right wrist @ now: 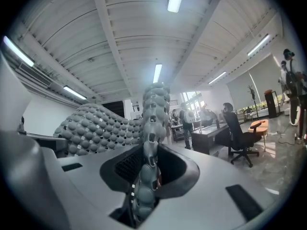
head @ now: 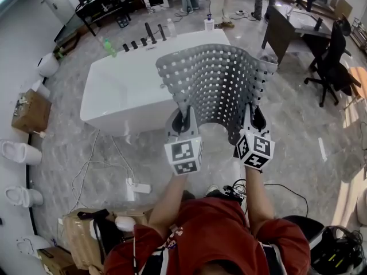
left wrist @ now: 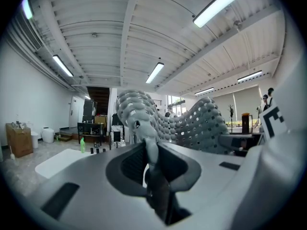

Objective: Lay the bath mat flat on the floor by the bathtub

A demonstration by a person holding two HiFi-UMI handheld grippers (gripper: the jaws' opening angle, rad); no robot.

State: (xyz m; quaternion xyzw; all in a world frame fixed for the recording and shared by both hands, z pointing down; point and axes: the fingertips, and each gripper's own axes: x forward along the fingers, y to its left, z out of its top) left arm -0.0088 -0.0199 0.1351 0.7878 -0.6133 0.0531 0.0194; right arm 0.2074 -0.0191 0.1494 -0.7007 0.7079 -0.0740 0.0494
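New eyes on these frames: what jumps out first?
The grey perforated rubber bath mat hangs in mid-air at the centre of the head view, curling like a sail. Its near edge is pinched at one end by the left gripper and at the other by the right gripper. Behind it, the white freestanding bathtub stands on the grey marbled floor, with black tap fittings along its far rim.

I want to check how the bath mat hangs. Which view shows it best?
The head view: nearly the whole bath mat shows, bowed between the left gripper and right gripper, near the bathtub. Each gripper view shows only a mat edge clamped in its jaws, the rest foreshortened.
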